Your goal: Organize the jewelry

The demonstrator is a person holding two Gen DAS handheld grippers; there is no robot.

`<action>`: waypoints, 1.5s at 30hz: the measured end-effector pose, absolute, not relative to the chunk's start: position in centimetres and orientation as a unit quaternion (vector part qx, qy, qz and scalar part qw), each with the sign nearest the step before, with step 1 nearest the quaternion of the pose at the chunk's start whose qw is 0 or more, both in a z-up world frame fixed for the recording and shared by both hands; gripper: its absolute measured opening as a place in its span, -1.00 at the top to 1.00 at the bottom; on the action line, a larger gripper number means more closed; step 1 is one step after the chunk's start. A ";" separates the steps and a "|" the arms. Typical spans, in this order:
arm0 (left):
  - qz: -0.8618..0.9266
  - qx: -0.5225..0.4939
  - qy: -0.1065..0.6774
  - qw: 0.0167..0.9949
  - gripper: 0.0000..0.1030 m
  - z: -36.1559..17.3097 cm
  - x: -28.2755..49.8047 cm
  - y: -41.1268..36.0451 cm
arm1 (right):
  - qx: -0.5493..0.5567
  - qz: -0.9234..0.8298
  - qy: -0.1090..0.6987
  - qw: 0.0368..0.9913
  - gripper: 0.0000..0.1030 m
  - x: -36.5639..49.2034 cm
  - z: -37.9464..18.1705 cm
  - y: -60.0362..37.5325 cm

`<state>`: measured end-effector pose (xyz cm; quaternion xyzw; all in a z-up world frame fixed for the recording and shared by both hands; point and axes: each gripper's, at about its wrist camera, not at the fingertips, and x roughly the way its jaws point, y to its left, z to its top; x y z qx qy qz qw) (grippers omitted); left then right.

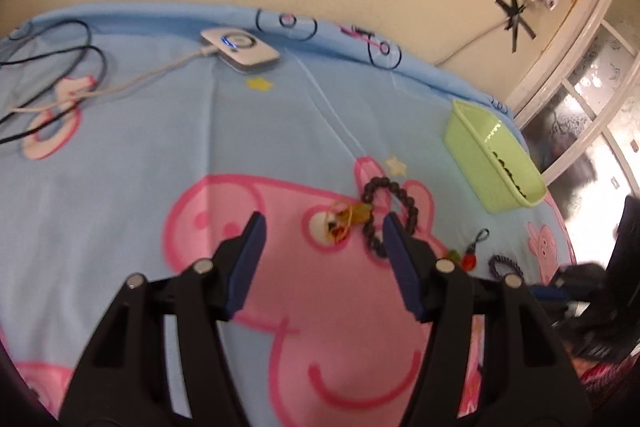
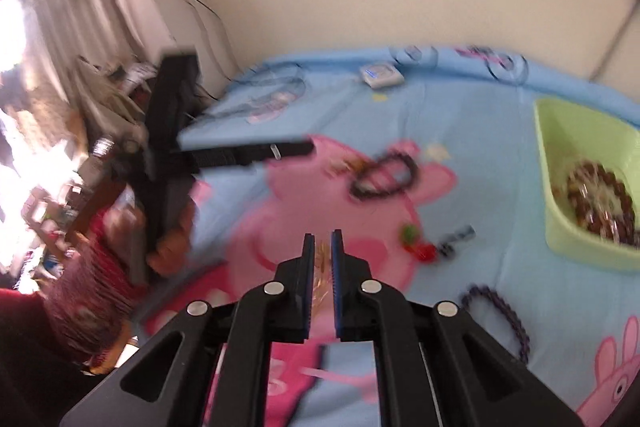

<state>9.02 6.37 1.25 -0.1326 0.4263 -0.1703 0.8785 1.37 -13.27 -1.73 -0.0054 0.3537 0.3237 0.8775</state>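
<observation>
Right now your left gripper point(image 1: 322, 227) hangs wide open over the pink pig printed on the blue sheet point(image 1: 160, 155), holding nothing. Its fingers frame the yellow cord charm point(image 1: 340, 221) and the lower part of the dark bead bracelet point(image 1: 386, 205), which touches that charm on its basket side. If the bracelet is your next pick, shift toward the green basket point(image 1: 476, 155) so that both pads straddle one strand of beads rather than the cord knot, then come down until the tips meet the fabric before closing. The sheet is soft, so expect it to bunch; close slowly and lift straight up.

Your right gripper point(image 2: 322, 239) is nearly closed, with only a narrow slit between the pads. Something thin and golden point(image 2: 320, 267) shows in that slit, but the frame is blurred and you cannot tell whether it is pinched or simply lying behind. Check that before you swing toward the basket.

The basket sits near the far edge of the sheet, well apart from the loose pieces. It already holds a coil of brown and pale beads point(image 2: 596, 203) on its floor. Between the basket and your right gripper lie a red and green charm point(image 2: 418, 243) and, nearer you, a purple braided band point(image 2: 504, 311), both waiting on the sheet.
</observation>
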 end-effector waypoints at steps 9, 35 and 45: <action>-0.198 -0.180 0.446 0.854 0.81 -0.9 11.2 6.1 | 0.051 0.268 0.318 0.908 0.81 3.3 0.0 -17.7; -0.212 -0.263 0.430 0.837 0.82 -0.9 10.7 10.7 | -0.137 0.301 0.358 0.873 1.00 9.7 -1.6 -5.0; -0.311 -0.227 0.432 0.815 0.82 4.8 13.2 -1.3 | -0.018 0.227 0.287 0.931 1.00 6.8 5.3 -20.8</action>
